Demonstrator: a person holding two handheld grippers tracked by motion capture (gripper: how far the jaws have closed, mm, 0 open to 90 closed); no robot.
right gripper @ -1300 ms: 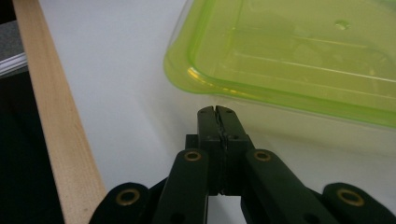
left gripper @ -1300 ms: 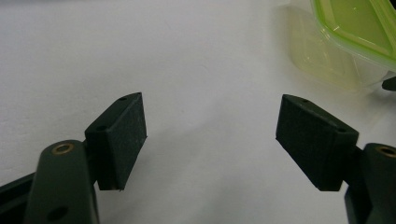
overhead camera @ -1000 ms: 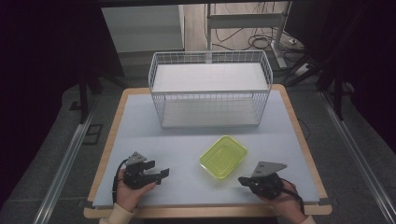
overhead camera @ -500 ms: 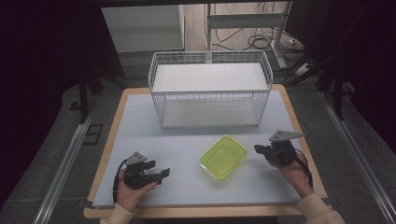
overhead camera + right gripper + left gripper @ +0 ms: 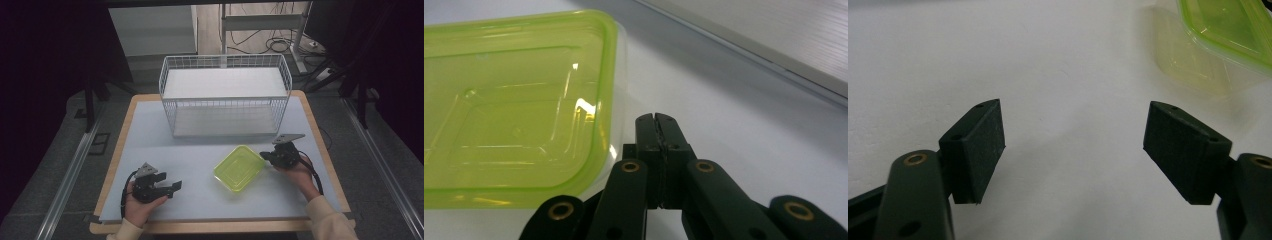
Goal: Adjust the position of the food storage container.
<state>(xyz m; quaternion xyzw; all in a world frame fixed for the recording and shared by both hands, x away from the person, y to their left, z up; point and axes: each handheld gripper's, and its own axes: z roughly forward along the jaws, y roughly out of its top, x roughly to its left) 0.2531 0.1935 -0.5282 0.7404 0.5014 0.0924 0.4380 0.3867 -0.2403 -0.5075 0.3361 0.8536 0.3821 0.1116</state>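
Green-lidded tub [image 5: 240,168] on counter [image 5: 200,150], lid on, prob. empty; wire basket [image 5: 225,95] behind holds nothing. Right claw [image 5: 263,156] pinched closed w/ nothing in it, just beside tub. Left claw [image 5: 172,187] wide apart, gripping nothing.

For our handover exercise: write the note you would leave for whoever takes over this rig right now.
Left gripper: open, empty, low over the table's near-left part.
Right gripper: shut on nothing, tips beside the right edge of the green-lidded container.
Container: lid on, on the table in front of the wire basket, which looks empty.
Done: nothing gripped.
Left: probably open the right jaws, take the container; destination unclear.
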